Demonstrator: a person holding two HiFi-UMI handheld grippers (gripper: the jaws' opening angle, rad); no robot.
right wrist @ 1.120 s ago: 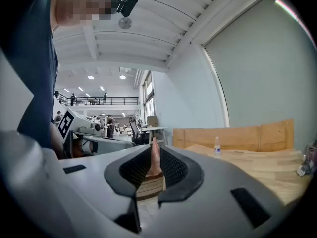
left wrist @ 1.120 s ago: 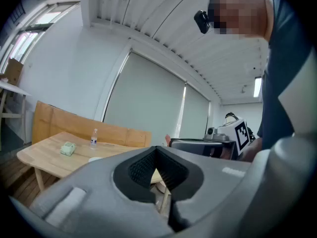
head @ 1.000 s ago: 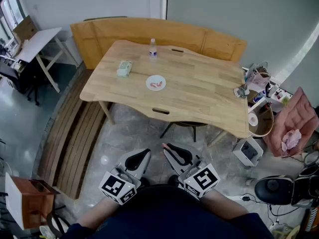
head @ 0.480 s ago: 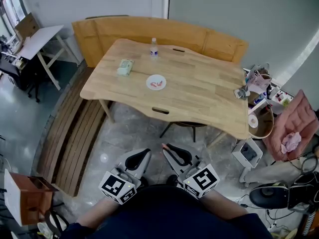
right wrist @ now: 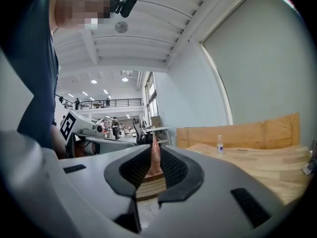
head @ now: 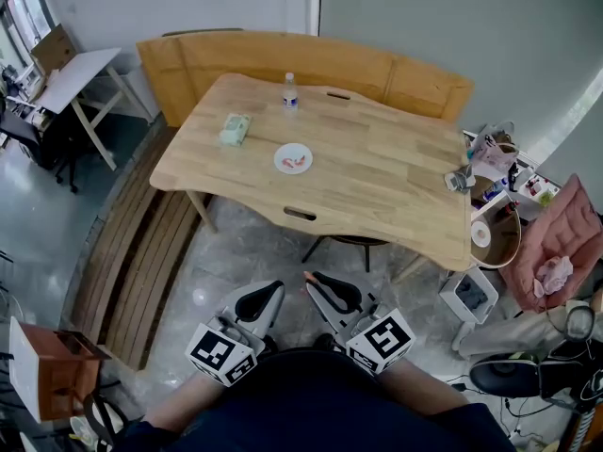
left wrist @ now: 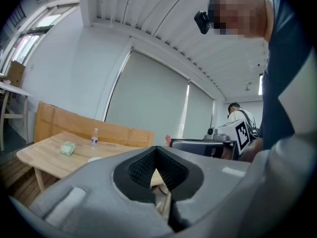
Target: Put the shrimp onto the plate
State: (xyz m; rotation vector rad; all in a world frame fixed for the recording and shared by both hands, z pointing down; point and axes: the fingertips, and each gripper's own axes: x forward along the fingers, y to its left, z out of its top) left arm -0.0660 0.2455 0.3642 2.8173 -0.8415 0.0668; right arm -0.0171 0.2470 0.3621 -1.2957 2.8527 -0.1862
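Note:
A white plate (head: 294, 158) lies mid-table on the wooden table (head: 377, 172), with a red shrimp (head: 300, 161) on it. Both grippers hang low by the person's body, well short of the table. My right gripper (head: 311, 279) is shut on a pale pink shrimp (right wrist: 154, 158), whose tip pokes out past the jaws (head: 307, 275). My left gripper (head: 275, 288) is beside it, jaws together with nothing between them. In the left gripper view the left gripper (left wrist: 156, 150) points toward the table, with the plate (left wrist: 94, 159) far off. In its own view the right gripper (right wrist: 155, 151) points along the table's edge.
A water bottle (head: 289, 90) and a green packet (head: 235, 128) stand on the table's far side. A wooden bench (head: 283, 59) wraps the table's back and left. A dark stool (head: 344, 238) sits under the near edge. Clutter and a pink chair (head: 565, 234) are at right.
Both grippers stay in the same spot with the same hold. The head view has drifted slightly, and the things on the floor at right have shifted.

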